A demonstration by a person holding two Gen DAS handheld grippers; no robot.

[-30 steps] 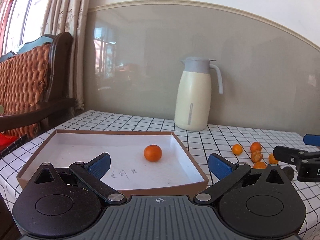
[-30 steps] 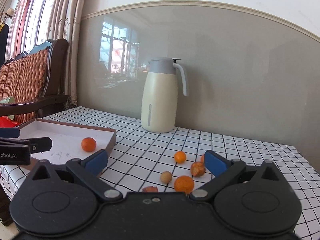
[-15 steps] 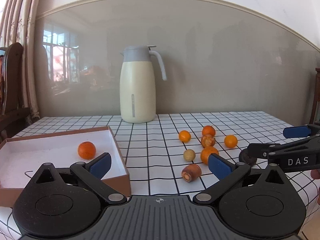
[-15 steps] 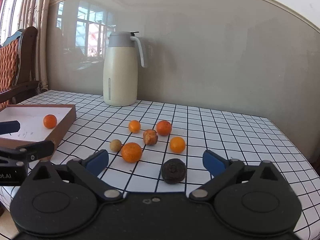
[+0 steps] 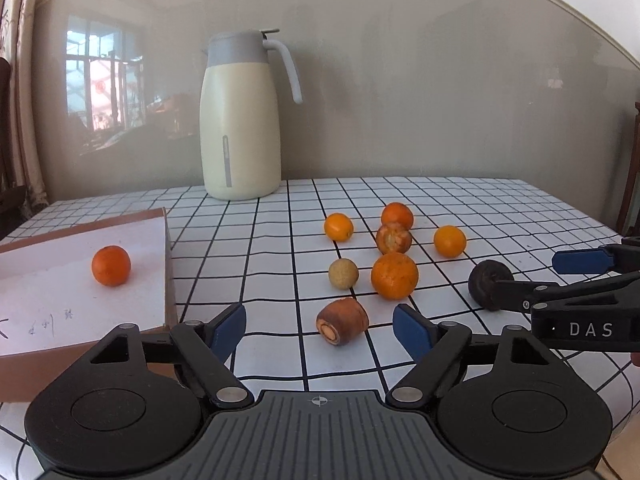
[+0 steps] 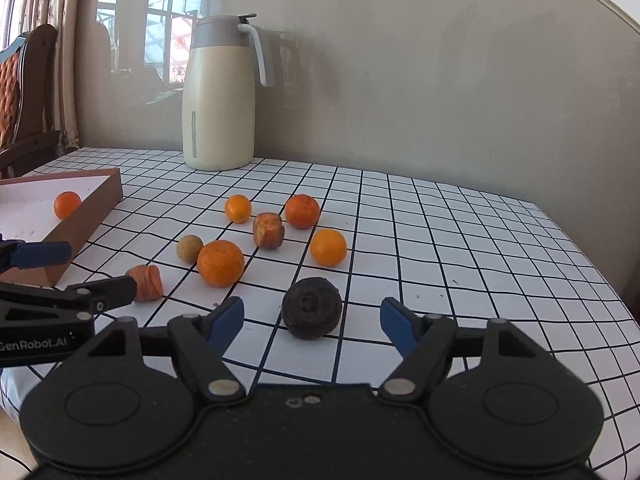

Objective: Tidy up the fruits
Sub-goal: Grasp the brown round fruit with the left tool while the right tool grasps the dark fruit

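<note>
Fruits (image 5: 394,275) loose — brown stub (image 5: 342,321) sideways

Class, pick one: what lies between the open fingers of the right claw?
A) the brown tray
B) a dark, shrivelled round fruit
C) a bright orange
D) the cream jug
B: the dark shrivelled fruit sits on the checked cloth between the right claw's blue-tipped fingers.

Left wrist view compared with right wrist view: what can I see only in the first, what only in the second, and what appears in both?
Only the left wrist view shows the handwriting on the box floor. Only the right wrist view shows the wooden chair by the curtain. Both show the box with one orange inside, the cream jug, the loose fruits on the checked tablecloth, the dark round fruit, and both open grippers: the left gripper and the right gripper.
</note>
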